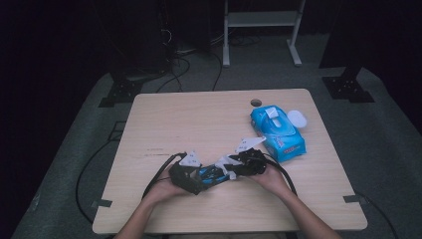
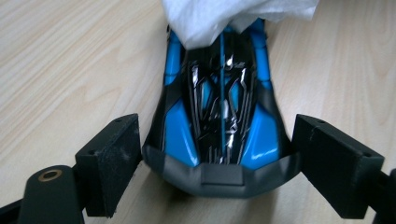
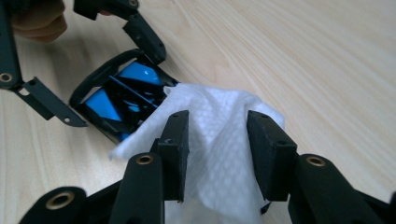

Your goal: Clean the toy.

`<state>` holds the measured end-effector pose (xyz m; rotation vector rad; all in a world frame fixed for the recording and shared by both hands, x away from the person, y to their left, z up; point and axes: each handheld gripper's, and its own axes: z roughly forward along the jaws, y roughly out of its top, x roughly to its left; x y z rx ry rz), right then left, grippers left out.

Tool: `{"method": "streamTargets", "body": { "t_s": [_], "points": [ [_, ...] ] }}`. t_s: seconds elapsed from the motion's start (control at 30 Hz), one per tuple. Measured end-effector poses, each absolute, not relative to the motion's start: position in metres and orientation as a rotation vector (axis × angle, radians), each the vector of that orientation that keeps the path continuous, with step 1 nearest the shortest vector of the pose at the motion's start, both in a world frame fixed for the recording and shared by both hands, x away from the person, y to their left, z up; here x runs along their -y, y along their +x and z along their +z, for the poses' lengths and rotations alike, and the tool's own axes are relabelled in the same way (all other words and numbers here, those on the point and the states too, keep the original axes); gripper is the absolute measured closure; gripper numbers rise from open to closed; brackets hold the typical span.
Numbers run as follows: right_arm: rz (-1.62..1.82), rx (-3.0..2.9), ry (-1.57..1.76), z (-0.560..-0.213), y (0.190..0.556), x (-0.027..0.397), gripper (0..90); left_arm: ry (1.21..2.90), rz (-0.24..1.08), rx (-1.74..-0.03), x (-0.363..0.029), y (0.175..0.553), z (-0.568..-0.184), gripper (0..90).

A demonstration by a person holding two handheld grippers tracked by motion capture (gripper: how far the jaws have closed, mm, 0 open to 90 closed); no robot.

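Note:
A blue and black toy car point(image 1: 209, 174) lies on the wooden table point(image 1: 199, 114) near the front edge. My left gripper point(image 1: 200, 180) is shut on it: in the left gripper view both pads point(image 2: 112, 158) press the sides of the car point(image 2: 219, 121) at its near end. A white wipe point(image 2: 224, 16) covers the car's far end. My right gripper point(image 3: 218, 154) stands open over the wipe point(image 3: 217, 140), which bulges loosely between its jaws. The right gripper view also shows the car point(image 3: 121, 98) beyond the wipe, flanked by the left gripper's fingers point(image 3: 144, 35).
A blue pack of wet wipes point(image 1: 277, 132) lies at the right of the table, with a white round lid point(image 1: 297, 117) beside it. A cable hole point(image 1: 256, 102) sits near the far edge. Cables trail from both grippers. A white frame stands on the floor beyond the table.

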<state>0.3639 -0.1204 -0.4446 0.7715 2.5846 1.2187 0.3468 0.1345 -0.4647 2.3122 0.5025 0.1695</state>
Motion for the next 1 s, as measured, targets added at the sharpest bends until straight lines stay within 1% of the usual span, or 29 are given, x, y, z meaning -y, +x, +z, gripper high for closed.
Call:
{"method": "streamTargets", "body": {
  "t_s": [0.03,0.1,0.13,0.23,0.37,0.53,0.77,0.87,1.0],
  "points": [
    [1.221,-2.593,0.79,-0.446,0.366,0.121,60.6,2.322,0.17,-0.5,-0.135,0.347,-0.466,16.0],
    [1.243,-2.61,0.83,-0.451,0.369,0.124,63.5,2.319,0.157,-0.475,-0.136,0.346,-0.466,20.8],
    [1.256,-2.615,0.851,-0.453,0.37,0.126,66.0,2.326,0.17,-0.465,-0.136,0.346,-0.465,23.2],
    [1.279,-2.603,0.887,-0.456,0.371,0.13,75.5,2.325,0.175,-0.464,-0.135,0.345,-0.465,23.5],
    [1.292,-2.581,0.929,-0.459,0.372,0.139,82.4,2.32,0.182,-0.459,-0.134,0.346,-0.466,23.6],
    [1.237,-2.59,0.915,-0.455,0.366,0.137,84.3,2.312,0.188,-0.463,-0.133,0.346,-0.467,23.7],
    [1.31,-2.662,0.812,-0.452,0.353,0.116,84.4,2.316,0.191,-0.453,-0.133,0.346,-0.468,23.6],
    [1.312,-2.674,0.845,-0.452,0.357,0.124,84.4,2.313,0.198,-0.451,-0.132,0.346,-0.468,23.7],
    [1.21,-2.611,0.901,-0.452,0.363,0.142,84.4,2.313,0.201,-0.447,-0.131,0.347,-0.468,23.8]
  ]
}}
